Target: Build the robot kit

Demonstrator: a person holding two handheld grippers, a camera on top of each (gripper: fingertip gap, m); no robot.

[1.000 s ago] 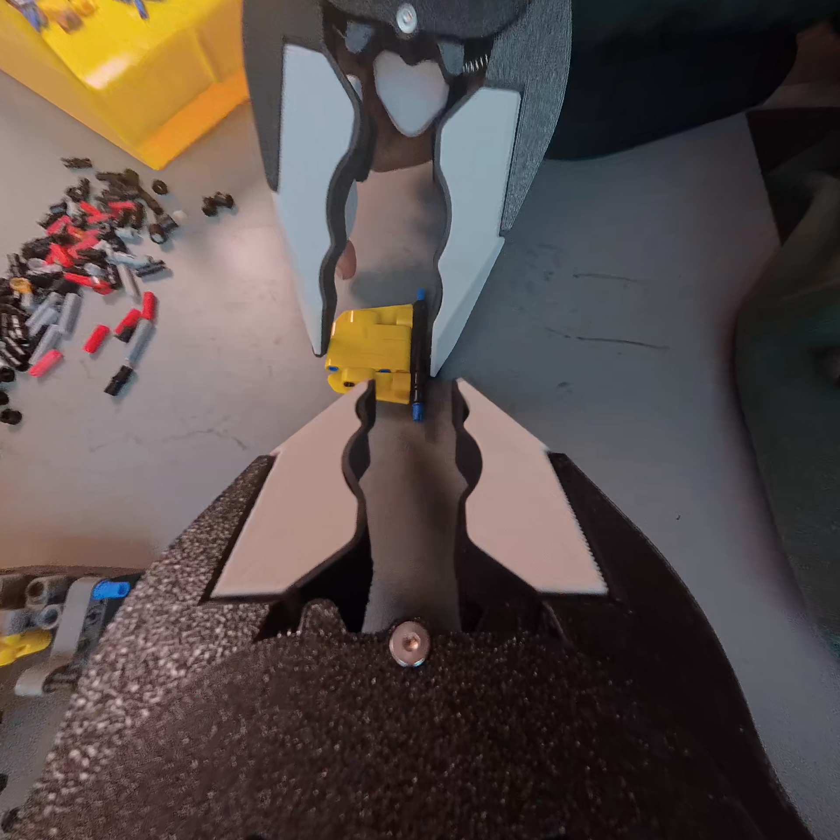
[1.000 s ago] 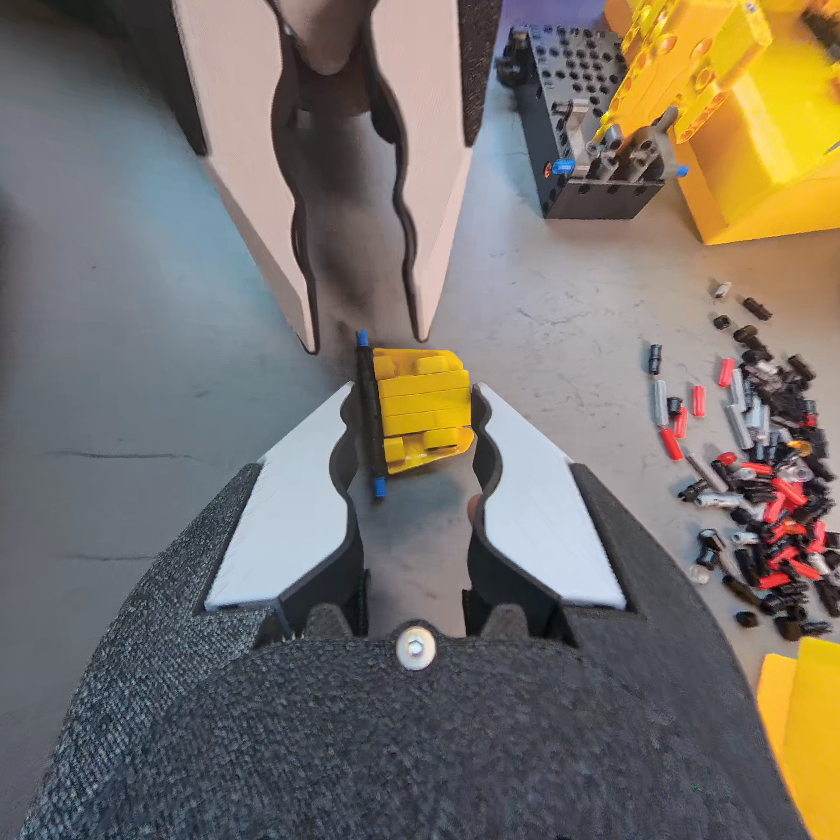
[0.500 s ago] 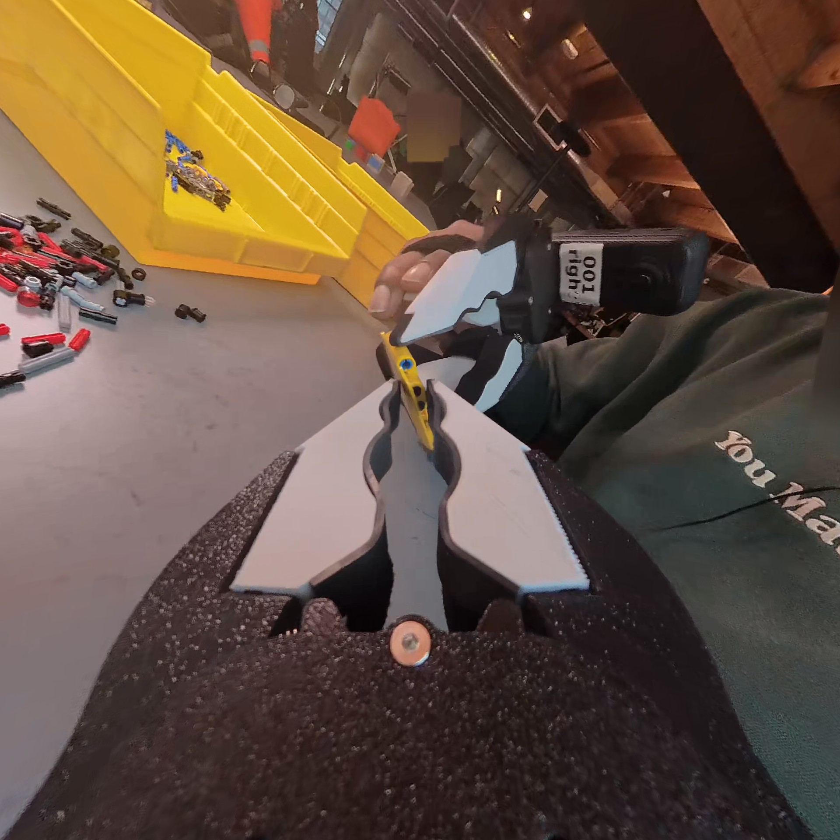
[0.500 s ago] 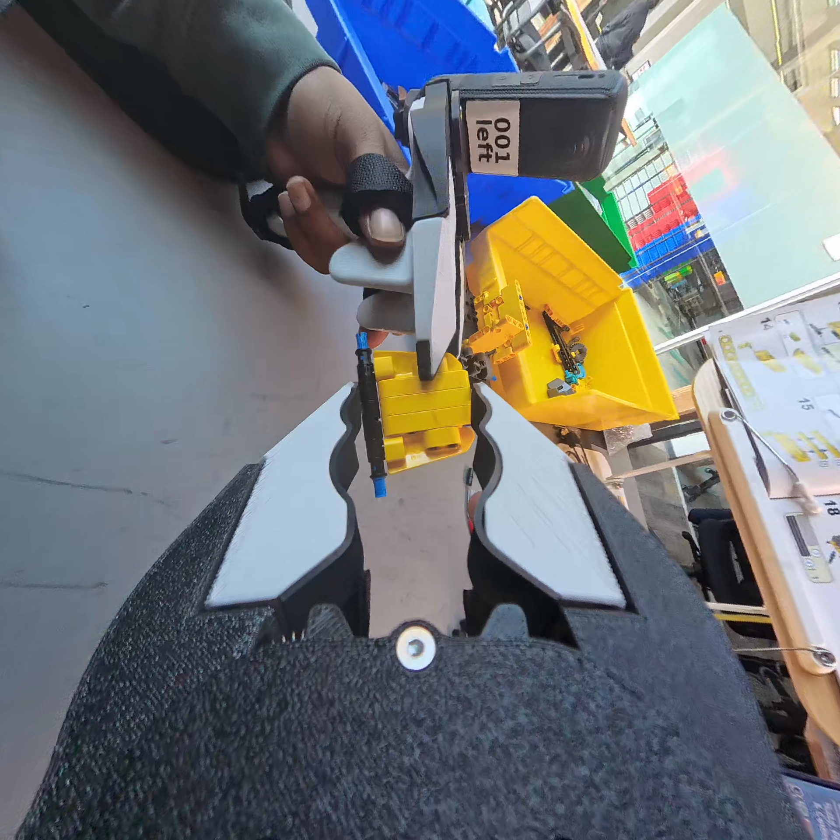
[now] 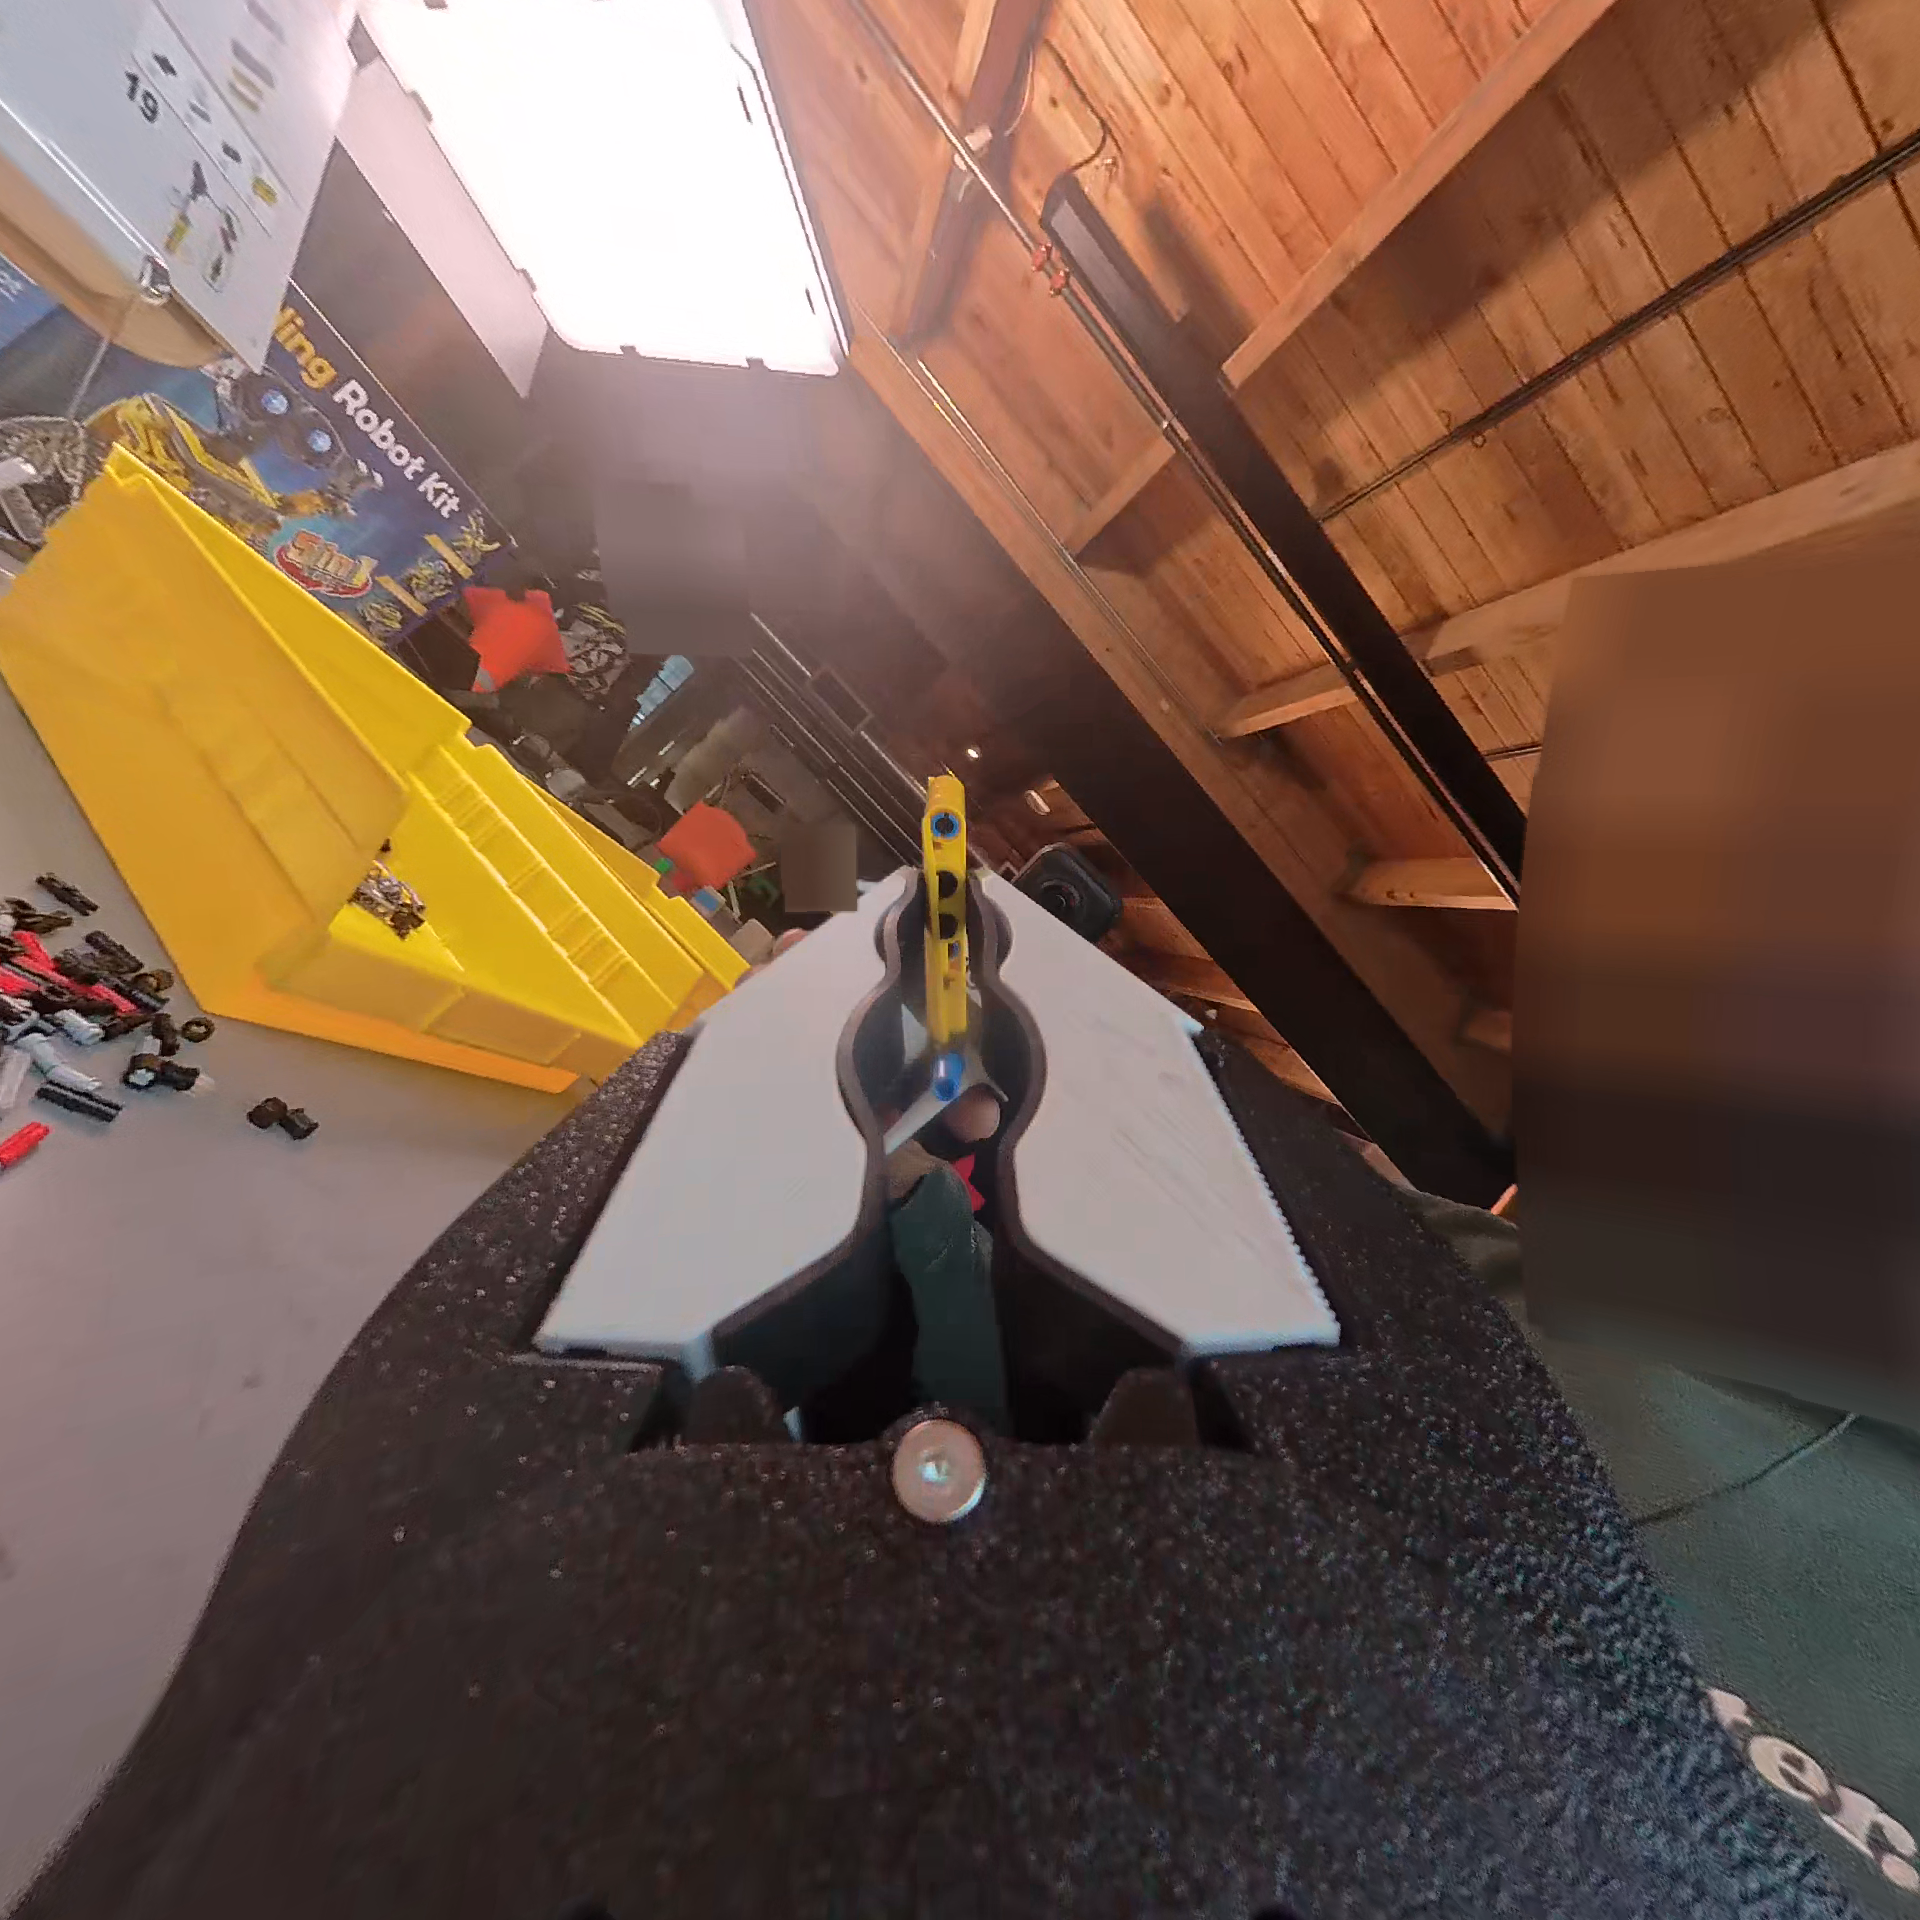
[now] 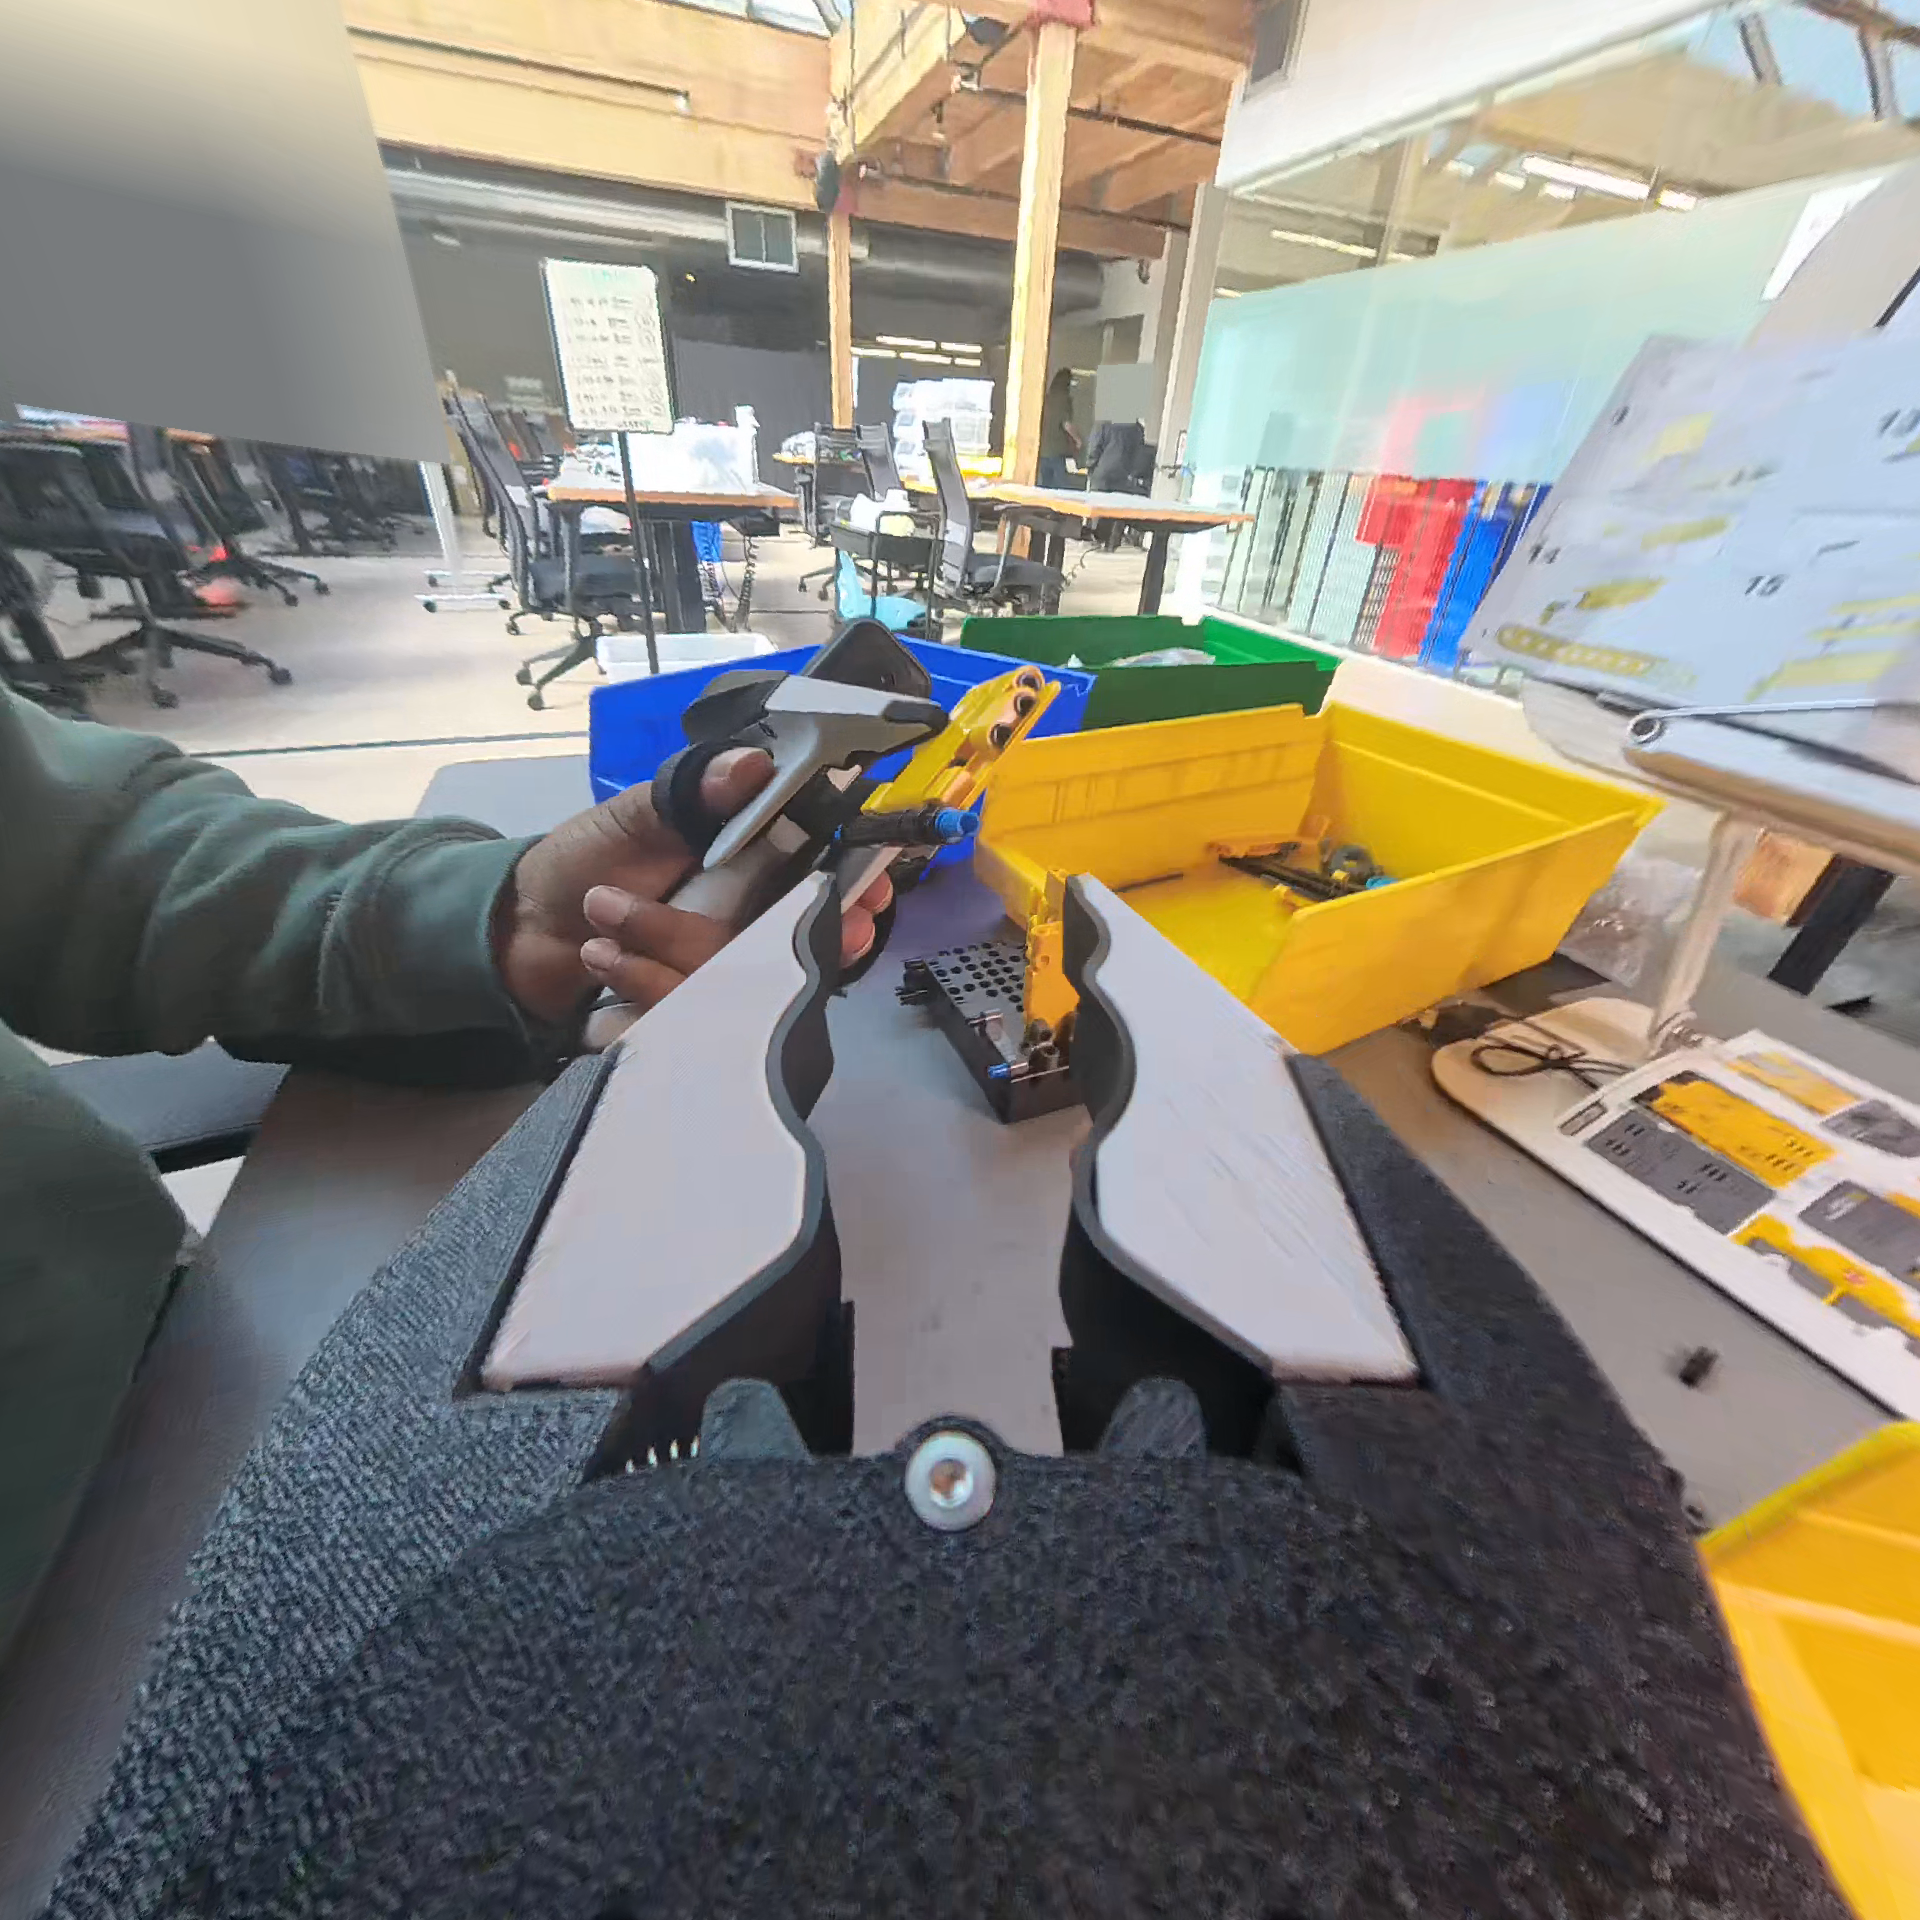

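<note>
One slim holed yellow beam

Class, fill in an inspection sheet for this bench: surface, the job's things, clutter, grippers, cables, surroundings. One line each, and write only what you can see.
Surface: grey table, scuffed.
Job's things: yellow brick assembly with blue pins, held in the air; black perforated block on the table.
Clutter: loose red, black and grey pins; yellow bin; instruction sheets.
Grippers: left gripper shut on the assembly; right gripper open, holding nothing.
Cables: a thin black cable on the stand's base.
Surroundings: blue bin, green bin, office chairs, desks, timber ceiling.
</note>
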